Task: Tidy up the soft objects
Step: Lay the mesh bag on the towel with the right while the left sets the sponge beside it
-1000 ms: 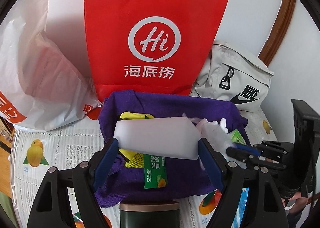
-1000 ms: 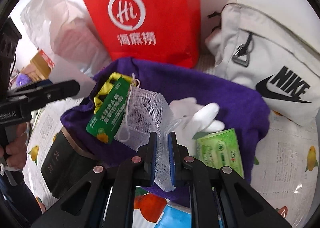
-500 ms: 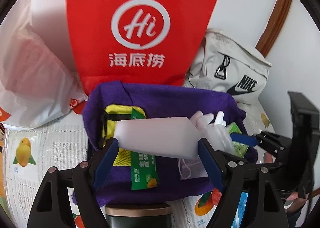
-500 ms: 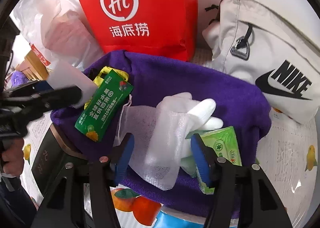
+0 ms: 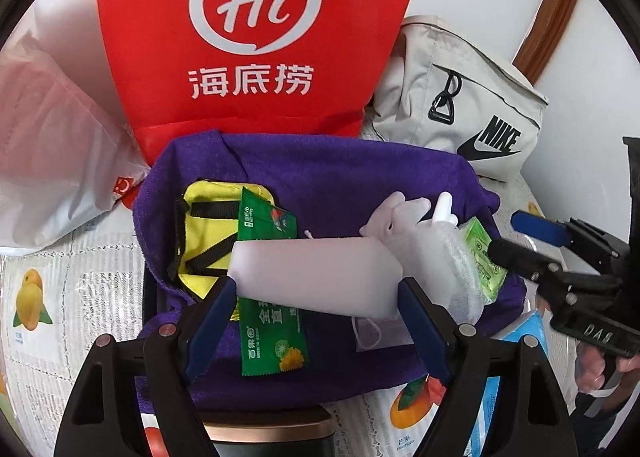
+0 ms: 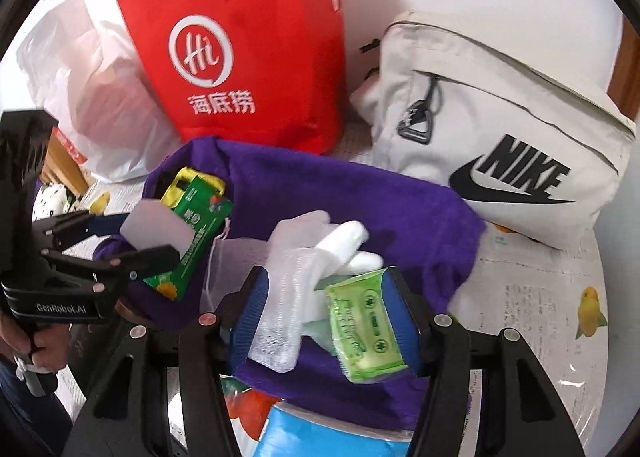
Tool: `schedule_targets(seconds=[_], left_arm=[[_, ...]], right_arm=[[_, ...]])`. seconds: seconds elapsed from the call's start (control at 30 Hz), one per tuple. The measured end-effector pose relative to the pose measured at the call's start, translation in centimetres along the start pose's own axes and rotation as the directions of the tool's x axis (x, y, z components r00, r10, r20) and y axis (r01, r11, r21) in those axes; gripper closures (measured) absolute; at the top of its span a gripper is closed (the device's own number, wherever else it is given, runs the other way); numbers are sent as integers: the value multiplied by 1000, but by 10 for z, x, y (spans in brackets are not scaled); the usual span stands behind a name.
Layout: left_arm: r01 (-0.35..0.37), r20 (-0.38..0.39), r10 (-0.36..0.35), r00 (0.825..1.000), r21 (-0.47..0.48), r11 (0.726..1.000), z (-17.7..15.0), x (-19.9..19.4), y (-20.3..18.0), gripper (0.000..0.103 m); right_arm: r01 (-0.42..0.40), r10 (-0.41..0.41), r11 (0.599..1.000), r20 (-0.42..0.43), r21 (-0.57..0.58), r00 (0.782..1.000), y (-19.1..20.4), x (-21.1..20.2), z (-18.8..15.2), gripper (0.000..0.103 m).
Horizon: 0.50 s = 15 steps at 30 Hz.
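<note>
L gripper (image 5: pixel 316 289) clamps white foam block (image 5: pixel 316 277); R gripper (image 6: pixel 328 313) jaws apart over mesh pouch (image 6: pixel 280 317), gripping nothing. Risk: block drops onto purple towel (image 5: pixel 340 177), knocking tissue pack (image 6: pixel 364 333) off.

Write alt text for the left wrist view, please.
The left gripper holds a white foam block between its blue pads, above a purple towel carrying a yellow pouch, green packets and a white glove. A red bag stands behind.
</note>
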State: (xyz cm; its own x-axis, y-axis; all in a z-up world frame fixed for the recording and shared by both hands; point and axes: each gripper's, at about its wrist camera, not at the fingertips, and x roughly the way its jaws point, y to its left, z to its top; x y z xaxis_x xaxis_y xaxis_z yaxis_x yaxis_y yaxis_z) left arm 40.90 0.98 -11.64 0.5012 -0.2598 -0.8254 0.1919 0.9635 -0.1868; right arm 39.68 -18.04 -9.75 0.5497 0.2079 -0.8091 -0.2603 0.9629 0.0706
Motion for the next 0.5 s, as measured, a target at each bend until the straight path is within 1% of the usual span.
schedule_targets(seconds=[0.13,0.23,0.3,0.4,0.47,0.5], left_arm=[[1,-14,-1,1000,9,1000,1,4,-4,18],[-20,-32,21,999,9,1000,1,8,-7,15],[-23,-41,23,999,2,1000,1,8,-9,15],[3,-49,-4,999,-8,1000,2,6,-11,14],[25,-48,-26,999,-24,999,3,3,-12,11],[36,-47,-37,998,-30,999,3,2,-12,7]], right_arm=[[0,0,1000,9,14,1000,-4,-3,1,44],[1,-2,1000,10,7,1000,-3,-4,1,44],[0,0,1000,13,2,1000,-1,-4,2,44],[-1,1,1000,9,-9,1000,2,-4,2,44],[1,-1,1000,7,-12,1000,3,-4,2,44],[1,-1,1000,7,-13,1000,4,-4,2,44]])
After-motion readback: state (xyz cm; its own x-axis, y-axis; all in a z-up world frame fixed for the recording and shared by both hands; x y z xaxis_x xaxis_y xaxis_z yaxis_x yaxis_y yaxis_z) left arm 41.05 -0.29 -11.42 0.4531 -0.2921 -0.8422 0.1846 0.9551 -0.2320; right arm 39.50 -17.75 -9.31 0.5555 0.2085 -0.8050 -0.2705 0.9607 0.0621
